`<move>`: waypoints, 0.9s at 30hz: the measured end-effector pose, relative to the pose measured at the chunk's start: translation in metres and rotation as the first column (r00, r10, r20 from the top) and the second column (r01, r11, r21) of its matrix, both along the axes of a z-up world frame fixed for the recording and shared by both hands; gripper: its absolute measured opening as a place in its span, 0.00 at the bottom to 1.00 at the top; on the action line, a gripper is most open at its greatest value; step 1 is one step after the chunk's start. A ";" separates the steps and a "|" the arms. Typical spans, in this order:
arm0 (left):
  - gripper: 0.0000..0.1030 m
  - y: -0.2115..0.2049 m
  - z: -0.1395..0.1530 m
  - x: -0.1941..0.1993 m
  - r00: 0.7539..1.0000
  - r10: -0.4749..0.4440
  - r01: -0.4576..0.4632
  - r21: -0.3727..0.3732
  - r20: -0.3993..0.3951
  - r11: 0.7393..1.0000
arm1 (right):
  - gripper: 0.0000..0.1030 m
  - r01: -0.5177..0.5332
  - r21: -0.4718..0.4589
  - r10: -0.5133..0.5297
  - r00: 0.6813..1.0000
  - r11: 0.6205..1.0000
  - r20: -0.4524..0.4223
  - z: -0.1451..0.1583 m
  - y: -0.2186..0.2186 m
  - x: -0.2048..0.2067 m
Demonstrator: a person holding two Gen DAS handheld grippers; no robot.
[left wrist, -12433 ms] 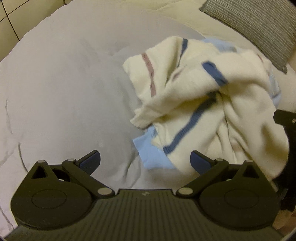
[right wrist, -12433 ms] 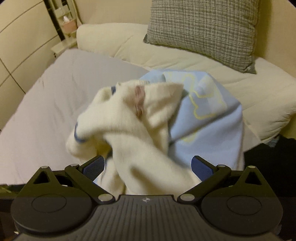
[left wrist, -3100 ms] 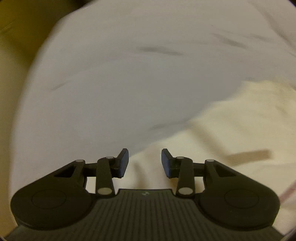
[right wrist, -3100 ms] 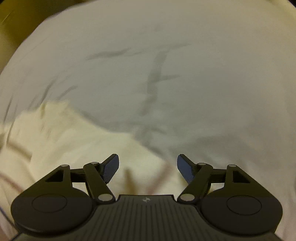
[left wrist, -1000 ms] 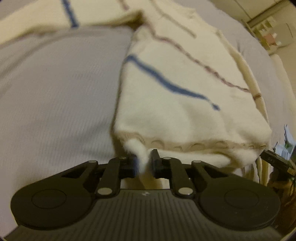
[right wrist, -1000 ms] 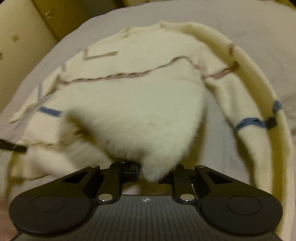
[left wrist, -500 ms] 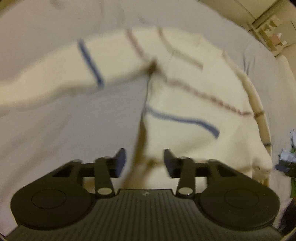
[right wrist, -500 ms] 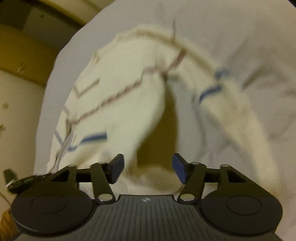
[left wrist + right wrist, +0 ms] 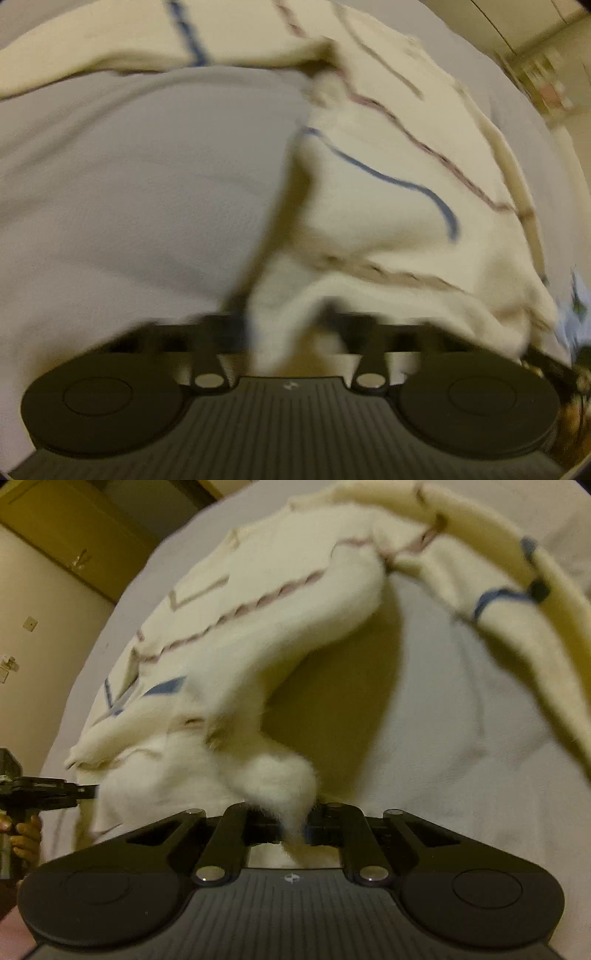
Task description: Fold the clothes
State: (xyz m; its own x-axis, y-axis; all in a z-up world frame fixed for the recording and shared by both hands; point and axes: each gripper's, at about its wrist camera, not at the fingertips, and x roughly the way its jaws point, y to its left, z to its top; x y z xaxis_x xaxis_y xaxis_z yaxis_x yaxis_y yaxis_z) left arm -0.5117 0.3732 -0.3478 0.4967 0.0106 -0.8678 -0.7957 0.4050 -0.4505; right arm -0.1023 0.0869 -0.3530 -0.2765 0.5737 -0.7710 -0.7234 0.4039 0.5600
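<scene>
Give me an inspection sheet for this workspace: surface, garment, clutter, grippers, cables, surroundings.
Surface: grey bed sheet, lightly creased.
Job's things: cream sweater with blue and maroon stripes, spread out, hem lifted at both corners.
Clutter: nothing seen.
Grippers: right gripper shut on the sweater's hem; left gripper blurred, cloth between its fingers, closure unclear.
Cables: nothing seen.
Surroundings: beige wall; wooden cabinet.

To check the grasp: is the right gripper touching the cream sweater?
Touching. The right wrist view shows the right gripper closed on a corner of the cream sweater.
</scene>
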 end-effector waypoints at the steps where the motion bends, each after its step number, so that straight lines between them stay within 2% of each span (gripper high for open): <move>1: 0.05 -0.002 0.005 0.004 1.000 -0.026 0.026 -0.001 0.004 1.000 | 0.11 0.004 -0.002 -0.004 0.997 1.000 -0.072 0.009 -0.007 0.000; 2: 0.04 -0.004 0.012 0.005 0.999 -0.051 0.051 0.002 0.013 0.999 | 0.11 0.010 -0.003 -0.010 0.987 1.000 -0.161 0.021 -0.016 0.002; 4: 0.04 -0.012 0.047 -0.003 0.994 -0.087 0.086 0.014 0.069 0.996 | 0.11 0.029 -0.016 -0.033 0.951 0.999 -0.309 0.044 -0.038 0.003; 5: 0.04 -0.015 0.064 -0.010 0.990 -0.090 0.089 0.015 0.106 0.996 | 0.11 0.048 -0.032 -0.056 0.931 0.998 -0.361 0.055 -0.051 0.005; 7: 0.04 -0.024 0.098 -0.025 0.986 -0.088 0.083 0.038 0.145 0.996 | 0.11 0.088 -0.096 -0.120 0.909 0.991 -0.400 0.067 -0.078 0.011; 8: 0.05 -0.029 0.105 -0.032 0.989 -0.082 0.076 0.054 0.119 0.996 | 0.11 0.112 -0.145 -0.161 0.904 0.983 -0.396 0.066 -0.091 0.014; 10: 0.06 -0.039 0.100 -0.040 0.997 -0.072 0.072 0.082 0.001 0.994 | 0.19 0.142 -0.226 -0.215 0.913 0.964 -0.347 0.052 -0.108 0.017; 12: 0.12 -0.047 0.075 -0.044 0.986 -0.055 0.069 0.085 -0.158 0.994 | 0.38 0.135 -0.283 -0.205 0.951 0.949 -0.233 0.035 -0.113 0.011; 13: 0.12 -0.049 0.058 -0.047 0.977 -0.045 0.059 0.061 -0.210 0.996 | 0.43 0.127 -0.313 -0.188 0.967 0.941 -0.171 0.028 -0.115 0.007; 14: 0.16 -0.052 0.043 -0.050 0.974 -0.034 0.042 0.033 -0.224 0.999 | 0.47 0.125 -0.322 -0.174 0.977 0.938 -0.128 0.022 -0.116 0.002; 16: 0.32 -0.057 0.022 -0.057 0.980 -0.002 0.000 -0.010 -0.200 1.000 | 0.47 0.140 -0.285 -0.174 0.980 0.948 -0.097 0.017 -0.119 -0.005; 17: 0.47 -0.059 0.014 -0.059 0.982 0.018 -0.022 -0.022 -0.186 1.000 | 0.54 0.169 -0.248 -0.200 0.974 0.954 -0.108 0.016 -0.121 -0.006; 18: 0.59 -0.060 0.010 -0.059 0.985 0.043 -0.046 -0.015 -0.168 0.999 | 0.66 0.198 -0.210 -0.227 0.967 0.957 -0.119 0.014 -0.124 -0.008; 20: 0.65 -0.061 0.001 -0.060 0.987 0.093 -0.095 -0.004 -0.132 0.996 | 0.69 0.223 -0.207 -0.249 0.963 0.953 -0.108 0.005 -0.124 -0.015; 21: 0.65 -0.061 -0.003 -0.059 0.986 0.111 -0.112 0.002 -0.121 0.994 | 0.64 0.229 -0.219 -0.254 0.962 0.949 -0.096 0.000 -0.123 -0.020; 22: 0.64 -0.061 -0.007 -0.055 0.986 0.110 -0.109 0.011 -0.128 0.994 | 0.54 0.234 -0.230 -0.259 0.962 0.944 -0.084 -0.006 -0.123 -0.024; 23: 0.50 -0.062 -0.009 -0.049 0.985 0.095 -0.091 0.028 -0.144 0.995 | 0.28 0.237 -0.241 -0.266 0.959 0.941 -0.095 -0.010 -0.122 -0.027; 24: 0.14 -0.064 -0.010 -0.044 0.986 0.075 -0.069 0.044 -0.152 0.997 | 0.09 0.238 -0.249 -0.274 0.954 0.939 -0.125 -0.010 -0.122 -0.027; 25: 0.06 -0.065 -0.005 -0.040 0.988 0.049 -0.042 0.052 -0.144 0.998 | 0.09 0.233 -0.253 -0.272 0.953 0.939 -0.132 -0.006 -0.124 -0.027; 26: 0.05 -0.067 0.003 -0.038 0.990 0.032 -0.023 0.064 -0.140 0.998 | 0.08 0.221 -0.247 -0.256 0.959 0.944 -0.121 0.003 -0.126 -0.026; 27: 0.05 -0.073 0.014 -0.037 0.989 0.016 0.000 0.107 -0.149 0.994 | 0.06 0.209 -0.238 -0.242 0.963 0.948 -0.119 0.014 -0.129 -0.026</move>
